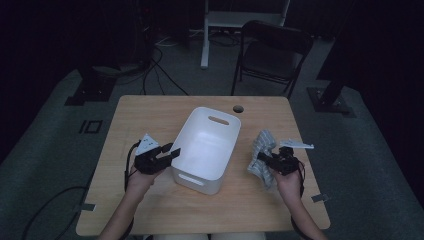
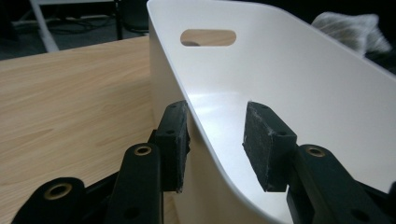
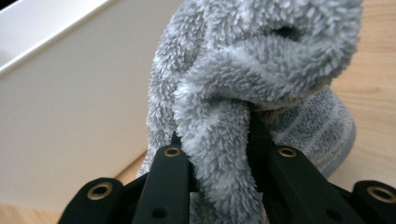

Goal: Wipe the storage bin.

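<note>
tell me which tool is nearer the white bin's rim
Left. The left tool straddles the white bin at its rim, one pad outside the wall and one inside, not pressing. The right tool is off to the bin's other side, clamped on the grey towel.

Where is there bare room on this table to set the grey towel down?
The white bin is empty inside. Bare wood runs along the far edge and left of the bin, and along the near edge. It is crowded where the left gripper straddles the bin's wall, and where the right gripper clamps the grey towel.
</note>
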`<act>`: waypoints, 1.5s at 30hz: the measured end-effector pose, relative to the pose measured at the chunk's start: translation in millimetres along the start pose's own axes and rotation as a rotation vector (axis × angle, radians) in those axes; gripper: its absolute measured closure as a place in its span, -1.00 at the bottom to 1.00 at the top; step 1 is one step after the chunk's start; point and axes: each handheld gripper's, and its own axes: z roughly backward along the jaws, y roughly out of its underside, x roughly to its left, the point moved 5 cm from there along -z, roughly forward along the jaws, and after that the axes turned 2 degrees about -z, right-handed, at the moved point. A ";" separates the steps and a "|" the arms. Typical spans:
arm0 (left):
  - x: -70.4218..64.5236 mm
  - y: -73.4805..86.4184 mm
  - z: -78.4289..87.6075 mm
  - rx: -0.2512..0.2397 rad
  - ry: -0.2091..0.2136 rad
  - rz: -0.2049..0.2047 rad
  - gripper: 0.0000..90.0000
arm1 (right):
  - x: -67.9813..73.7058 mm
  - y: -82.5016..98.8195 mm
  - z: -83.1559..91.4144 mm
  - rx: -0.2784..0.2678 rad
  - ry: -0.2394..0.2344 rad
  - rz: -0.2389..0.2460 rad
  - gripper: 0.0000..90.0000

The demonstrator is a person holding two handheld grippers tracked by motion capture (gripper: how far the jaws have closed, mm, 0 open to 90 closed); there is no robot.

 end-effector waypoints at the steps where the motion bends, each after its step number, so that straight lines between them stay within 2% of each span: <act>1: -1.6 1.3 0.6 0.008 0.003 0.000 0.26 | 0.0 2.1 1.9 0.004 0.004 0.004 0.70; 4: -6.5 4.3 3.0 0.016 0.026 0.003 0.25 | -1.1 7.3 6.5 0.008 0.008 0.001 0.70; 5: -6.5 4.3 3.0 0.016 0.026 0.003 0.19 | -1.8 8.9 7.8 0.008 0.009 0.000 0.70; 7: -11.9 6.6 5.1 0.010 0.029 -0.022 0.15 | -3.3 12.2 9.7 0.009 0.001 -0.011 0.70; 9: -15.3 8.2 6.1 0.001 0.049 -0.022 0.04 | -4.1 15.0 10.8 0.014 0.003 -0.011 0.70; 22: -30.8 8.7 10.8 0.027 0.059 -0.001 0.03 | -9.9 14.7 19.8 -0.023 0.010 -0.030 0.70; 25: -30.9 8.2 11.2 0.024 0.048 -0.002 0.02 | -9.9 15.0 19.7 -0.021 0.013 -0.027 0.70; 26: -30.3 6.5 13.1 0.008 0.045 -0.003 0.01 | -9.3 15.5 18.9 -0.017 0.009 -0.027 0.70; 27: -30.4 5.2 14.2 0.003 0.058 0.005 0.01 | -9.1 15.8 18.4 -0.015 0.011 -0.024 0.70; 31: -32.6 2.2 16.9 -0.002 0.061 -0.009 0.01 | -8.2 16.7 17.2 -0.010 0.007 -0.027 0.70; 36: -37.6 2.3 20.1 0.003 0.097 0.003 0.01 | -7.4 17.1 16.3 -0.009 0.006 -0.025 0.70; 38: -39.9 2.8 20.6 0.001 0.126 0.020 0.01 | -7.5 17.3 16.3 -0.009 0.006 -0.024 0.70; 45: -51.1 3.5 18.6 0.020 0.163 -0.001 0.01 | -8.3 18.0 15.6 -0.006 0.002 -0.030 0.69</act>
